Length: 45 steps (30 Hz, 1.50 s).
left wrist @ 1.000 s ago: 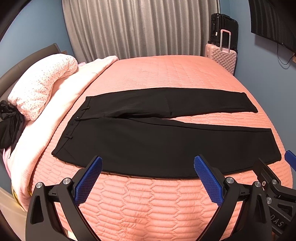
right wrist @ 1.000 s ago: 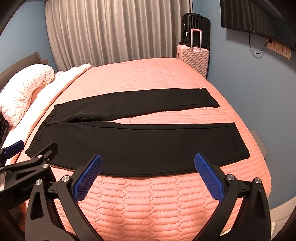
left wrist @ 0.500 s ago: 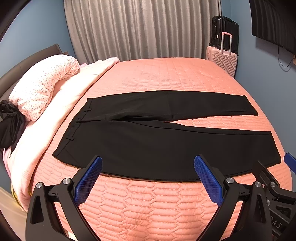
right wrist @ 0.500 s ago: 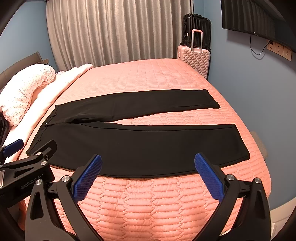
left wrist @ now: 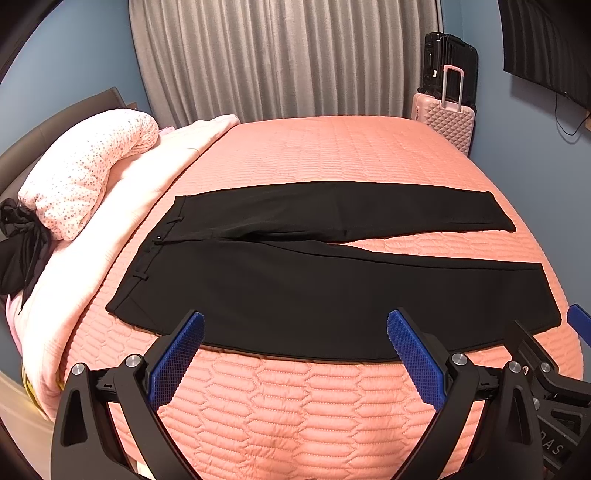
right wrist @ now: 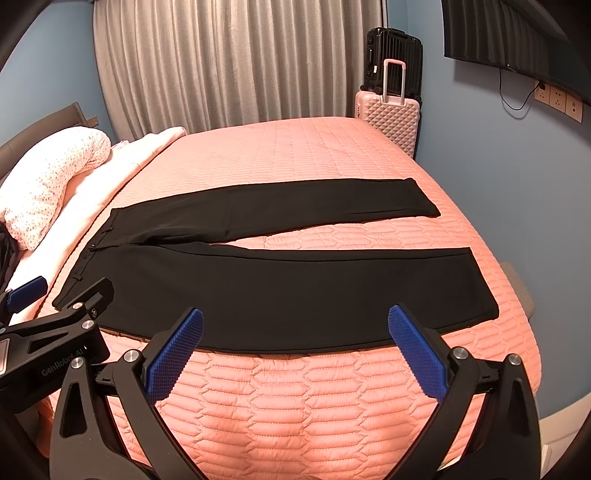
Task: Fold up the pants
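Note:
Black pants (left wrist: 314, 291) lie flat on the pink quilted bed (left wrist: 332, 147), waistband to the left, the two legs spread apart and running right; they also show in the right wrist view (right wrist: 288, 291). My left gripper (left wrist: 295, 332) is open and empty, hovering above the near edge of the near leg. My right gripper (right wrist: 295, 328) is open and empty, also above the near edge of that leg. The right gripper's body shows at the lower right of the left wrist view (left wrist: 554, 373). The left gripper's body shows at the lower left of the right wrist view (right wrist: 55, 332).
A rolled speckled duvet (left wrist: 85, 177) and a pale pink blanket (left wrist: 147, 184) lie along the left side. A black garment (left wrist: 22, 243) hangs beside them. Pink (left wrist: 447, 122) and black (left wrist: 450, 59) suitcases stand at the far right by grey curtains (left wrist: 280, 59). A TV (right wrist: 509, 33) hangs on the right wall.
Both views have tilted and drawn back slightly, so the pants sit a little lower in frame. Both grippers stay open. The pants have not moved.

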Available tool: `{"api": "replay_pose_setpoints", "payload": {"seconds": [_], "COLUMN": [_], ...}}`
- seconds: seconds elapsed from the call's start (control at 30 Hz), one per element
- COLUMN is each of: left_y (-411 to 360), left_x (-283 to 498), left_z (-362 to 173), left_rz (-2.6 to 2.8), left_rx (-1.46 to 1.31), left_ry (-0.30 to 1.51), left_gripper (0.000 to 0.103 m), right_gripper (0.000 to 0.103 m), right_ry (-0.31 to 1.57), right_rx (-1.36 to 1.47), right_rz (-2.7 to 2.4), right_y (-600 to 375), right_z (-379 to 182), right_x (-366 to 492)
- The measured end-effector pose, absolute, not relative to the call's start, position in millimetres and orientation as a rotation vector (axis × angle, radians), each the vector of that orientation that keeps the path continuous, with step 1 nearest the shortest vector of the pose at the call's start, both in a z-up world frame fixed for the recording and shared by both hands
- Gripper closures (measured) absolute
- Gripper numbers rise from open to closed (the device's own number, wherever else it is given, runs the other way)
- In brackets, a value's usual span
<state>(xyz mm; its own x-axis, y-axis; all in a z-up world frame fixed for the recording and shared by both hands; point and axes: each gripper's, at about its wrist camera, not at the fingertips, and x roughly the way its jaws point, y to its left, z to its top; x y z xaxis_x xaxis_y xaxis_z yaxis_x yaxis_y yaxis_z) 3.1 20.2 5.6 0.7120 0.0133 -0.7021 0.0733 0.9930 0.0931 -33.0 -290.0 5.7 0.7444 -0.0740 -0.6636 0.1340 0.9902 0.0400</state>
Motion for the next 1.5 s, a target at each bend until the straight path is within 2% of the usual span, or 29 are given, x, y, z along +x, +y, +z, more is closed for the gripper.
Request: {"api": "replay_pose_setpoints", "payload": {"seconds": [1.5], "left_y": [19.3], "left_x": [1.9], "left_z": [7.7], "left_rz": [-0.036], "left_rx": [0.121], "left_ry": [0.774], "left_gripper": [0.005], "right_gripper": [0.005], "right_ry": [0.715], "right_rx": [0.088], "right_rz": [-0.112], "right_y": [-290.5], "right_z": [15.4], "right_x": [-29.5]}}
